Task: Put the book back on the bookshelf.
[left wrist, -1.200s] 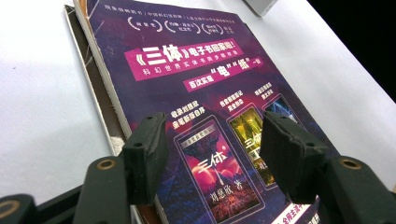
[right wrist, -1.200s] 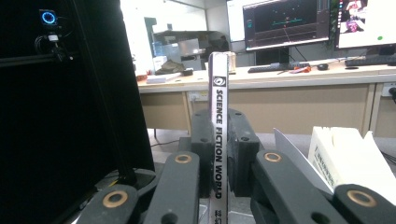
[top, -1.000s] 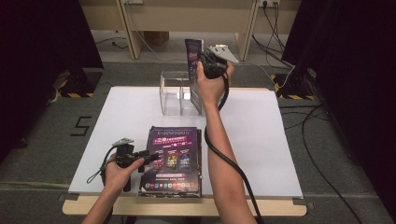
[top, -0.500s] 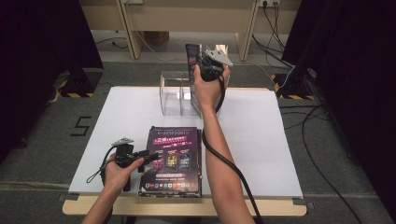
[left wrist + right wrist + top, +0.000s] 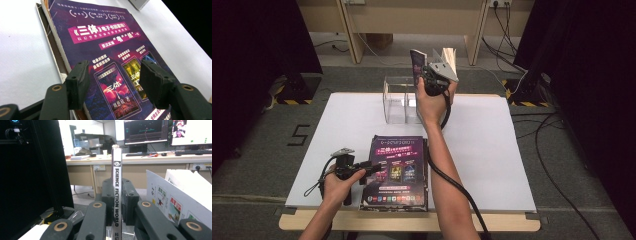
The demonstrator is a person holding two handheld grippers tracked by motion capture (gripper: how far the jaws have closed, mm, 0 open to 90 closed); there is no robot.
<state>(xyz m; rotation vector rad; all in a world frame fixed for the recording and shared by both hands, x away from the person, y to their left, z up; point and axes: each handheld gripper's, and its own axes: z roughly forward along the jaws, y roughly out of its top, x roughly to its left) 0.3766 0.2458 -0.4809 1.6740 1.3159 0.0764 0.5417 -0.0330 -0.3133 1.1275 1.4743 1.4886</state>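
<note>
lifted slightly, magazine [image 5: 415,66] stays clamped upright in right gripper [image 5: 428,79].

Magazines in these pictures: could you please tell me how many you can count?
3: one magazine upright in the right gripper, another white-covered one beside it, and a stack near the left gripper, possibly hiding more.

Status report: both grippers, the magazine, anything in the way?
Right gripper shut on upright magazine, above clear holder. Left gripper open over magazine stack. Nothing blocking.
</note>
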